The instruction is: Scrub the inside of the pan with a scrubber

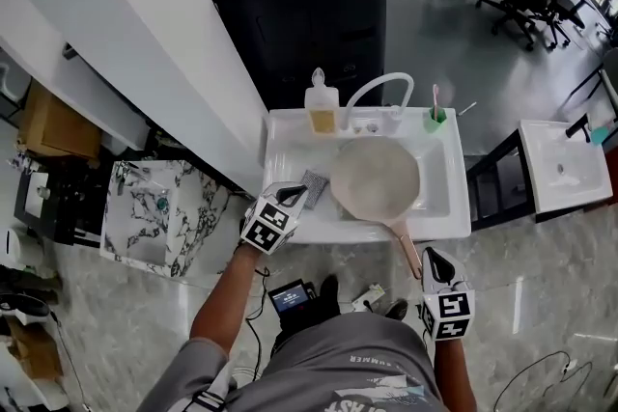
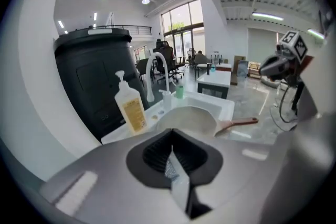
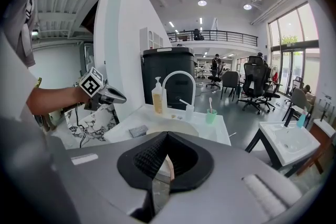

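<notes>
**While the Pan Is Steadied, the Scrubber Is Yet to Be Taken Up**

While the pan (image 1: pixel 375 180) is kept in the basin of the white worktop (image 1: pixel 286 150), the grey scrubber (image 1: pixel 314 185) is found in the head view lying on the ledge, just beside the pan's rim. The left claw (image 1: pixel 293 196) is held over that ledge, and the right claw (image 1: pixel 431 258) is set at the end of the pink handle (image 1: pixel 404 241). Scrubbing is judged not yet begun. The scrubber must first be grasped, for which the left claw would have to be released and lowered onto it.

In the left gripper view, the jaws are seen clenched, with nothing gripped. A soap bottle (image 2: pixel 131 107) and a tap (image 2: pixel 160 68) are shown beyond.

In the right gripper view, the jaws are closed on a pale, pink-edged strip, taken to be the handle. A glossy grey floor (image 3: pixel 236 113), a black cabinet (image 3: pixel 157 63) and office chairs (image 3: pixel 254 78) are shown around.
</notes>
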Demonstrator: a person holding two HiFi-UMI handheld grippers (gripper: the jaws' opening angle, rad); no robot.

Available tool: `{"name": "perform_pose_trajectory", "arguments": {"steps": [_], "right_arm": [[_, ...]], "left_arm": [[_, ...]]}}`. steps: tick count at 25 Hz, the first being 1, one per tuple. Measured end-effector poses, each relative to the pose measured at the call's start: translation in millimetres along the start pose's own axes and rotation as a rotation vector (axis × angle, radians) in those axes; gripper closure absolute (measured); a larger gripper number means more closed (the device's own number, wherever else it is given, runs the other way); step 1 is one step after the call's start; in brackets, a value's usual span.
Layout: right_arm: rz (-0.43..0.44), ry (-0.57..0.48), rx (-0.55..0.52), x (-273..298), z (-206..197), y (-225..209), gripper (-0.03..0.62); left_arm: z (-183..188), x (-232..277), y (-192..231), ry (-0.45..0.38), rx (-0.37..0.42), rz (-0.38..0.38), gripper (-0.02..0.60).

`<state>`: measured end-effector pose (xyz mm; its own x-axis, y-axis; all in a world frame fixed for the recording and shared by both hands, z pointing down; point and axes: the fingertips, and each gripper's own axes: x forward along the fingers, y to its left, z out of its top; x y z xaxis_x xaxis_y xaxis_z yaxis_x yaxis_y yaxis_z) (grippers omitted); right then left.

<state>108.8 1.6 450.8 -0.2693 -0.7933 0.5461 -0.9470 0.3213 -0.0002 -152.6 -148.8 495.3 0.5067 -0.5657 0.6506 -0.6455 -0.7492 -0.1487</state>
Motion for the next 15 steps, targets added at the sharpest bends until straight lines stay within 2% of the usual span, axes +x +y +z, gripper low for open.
{"name": "perform_pose_trajectory", "arguments": {"steps": [9,15], "right_arm": [[-0.002,0.001,0.013,-2.4,-0.9,1.4,0.592],[0.002,-0.028,0.021,-5.8,2.3,1.1,0.592]], "left_arm": [[101.5,-65.2,-16.2,-0.317,0.002,-0.009,0.58],[141.3,-94.3,-41.0,-0.461,-0.006,-0.066,0.58]]}}
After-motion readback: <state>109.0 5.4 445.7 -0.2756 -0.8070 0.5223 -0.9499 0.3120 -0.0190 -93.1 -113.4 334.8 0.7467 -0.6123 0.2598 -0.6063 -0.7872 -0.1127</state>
